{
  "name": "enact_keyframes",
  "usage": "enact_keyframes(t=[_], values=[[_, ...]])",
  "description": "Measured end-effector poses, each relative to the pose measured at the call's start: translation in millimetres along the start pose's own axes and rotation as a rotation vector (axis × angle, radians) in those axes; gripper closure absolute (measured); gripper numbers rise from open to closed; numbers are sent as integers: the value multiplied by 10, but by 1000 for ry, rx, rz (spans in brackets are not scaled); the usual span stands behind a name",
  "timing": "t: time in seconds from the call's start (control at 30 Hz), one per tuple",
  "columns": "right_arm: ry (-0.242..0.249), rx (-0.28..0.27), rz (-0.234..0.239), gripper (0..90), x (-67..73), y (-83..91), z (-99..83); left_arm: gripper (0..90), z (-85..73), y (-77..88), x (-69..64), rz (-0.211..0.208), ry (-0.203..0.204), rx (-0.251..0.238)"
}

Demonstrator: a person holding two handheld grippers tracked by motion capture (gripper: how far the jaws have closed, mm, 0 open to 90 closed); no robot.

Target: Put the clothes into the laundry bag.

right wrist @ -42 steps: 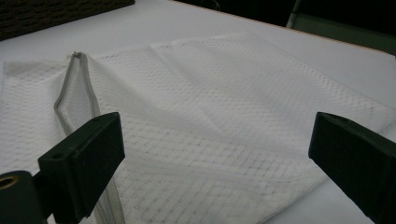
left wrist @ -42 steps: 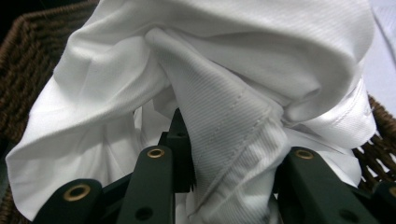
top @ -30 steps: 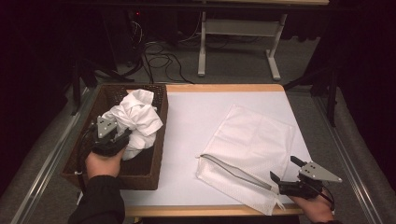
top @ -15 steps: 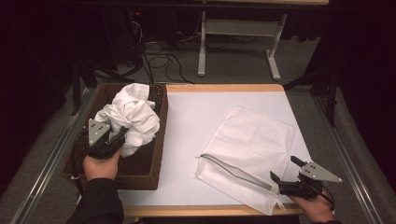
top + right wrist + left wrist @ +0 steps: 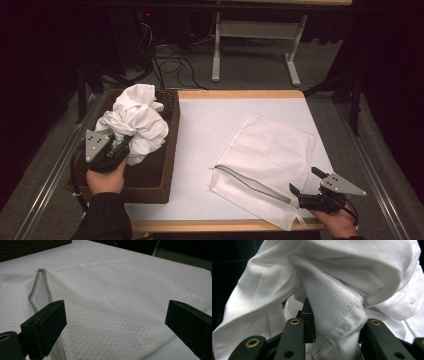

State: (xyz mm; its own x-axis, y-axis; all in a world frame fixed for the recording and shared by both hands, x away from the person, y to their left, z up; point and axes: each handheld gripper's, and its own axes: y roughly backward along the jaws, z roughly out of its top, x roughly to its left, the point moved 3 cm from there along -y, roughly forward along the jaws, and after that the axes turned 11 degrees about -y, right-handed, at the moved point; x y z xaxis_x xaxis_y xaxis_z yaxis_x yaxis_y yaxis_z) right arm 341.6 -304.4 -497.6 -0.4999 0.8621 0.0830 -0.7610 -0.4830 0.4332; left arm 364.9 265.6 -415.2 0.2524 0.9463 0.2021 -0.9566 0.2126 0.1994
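Left tongs (image 5: 122, 150): clenched on white shirt (image 5: 137, 120) above basket (image 5: 167, 150)
Right tongs (image 5: 301, 183): released, over mesh bag (image 5: 270, 155)

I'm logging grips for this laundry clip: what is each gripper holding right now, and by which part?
The left gripper is shut on a bunched fold with a stitched seam of the white garment, above the basket. The right gripper stands open over the mesh bag, holding nothing.

place: lab | cues: dark curtains, floor cables (image 5: 170, 65), metal table frame (image 5: 250, 45)

Black gripper (image 5: 123, 148) (grey plate), dark sleeve (image 5: 103, 217)
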Motion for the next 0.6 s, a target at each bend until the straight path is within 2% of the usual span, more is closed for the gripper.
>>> enact_keyframes(t=[0.37,0.6], values=[[-8,-1,0,43,6,0,-2,659,145,48,-60,-5,-33,-30],[-9,-4,-1,44,2,10,4,659,287,56,-194,-21,-40,-57]])
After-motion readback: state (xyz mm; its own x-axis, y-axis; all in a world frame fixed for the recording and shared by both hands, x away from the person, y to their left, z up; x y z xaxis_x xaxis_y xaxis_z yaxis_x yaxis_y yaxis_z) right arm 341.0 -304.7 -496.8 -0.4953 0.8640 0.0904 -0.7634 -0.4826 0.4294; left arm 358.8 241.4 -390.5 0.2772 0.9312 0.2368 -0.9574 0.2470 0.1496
